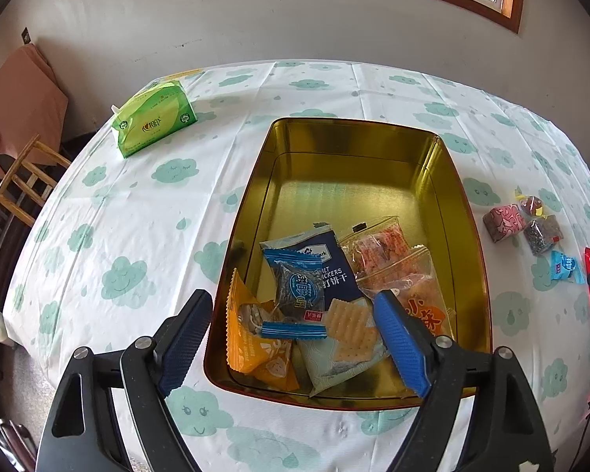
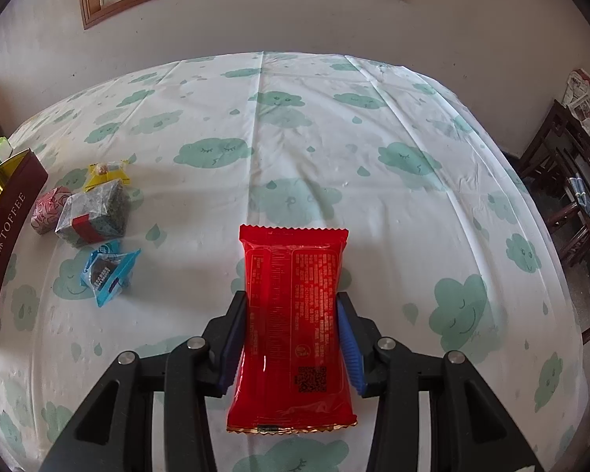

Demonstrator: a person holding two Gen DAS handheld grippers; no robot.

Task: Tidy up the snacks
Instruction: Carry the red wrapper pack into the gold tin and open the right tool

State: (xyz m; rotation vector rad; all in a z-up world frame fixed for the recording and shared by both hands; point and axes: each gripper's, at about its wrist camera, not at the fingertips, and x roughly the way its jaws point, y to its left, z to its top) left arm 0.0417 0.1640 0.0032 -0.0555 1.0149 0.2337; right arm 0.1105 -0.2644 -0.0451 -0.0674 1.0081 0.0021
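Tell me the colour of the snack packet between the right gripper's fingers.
Red, with a gold serrated bottom edge: the snack packet shows best in the right wrist view, clamped by the right gripper.

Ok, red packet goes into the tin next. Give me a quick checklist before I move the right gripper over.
1. Right gripper grip on red packet: both pads against its sides, ok.
2. Packet off the table: cannot tell.
3. Room in tin: far half bare, ok.
4. Left gripper clear of drop zone: open, over the tin's near end; not ok for a near drop.
5. Path to tin: loose snacks lie between; ok if lifted over them.
6. Tin wall: must be cleared; height cannot tell.
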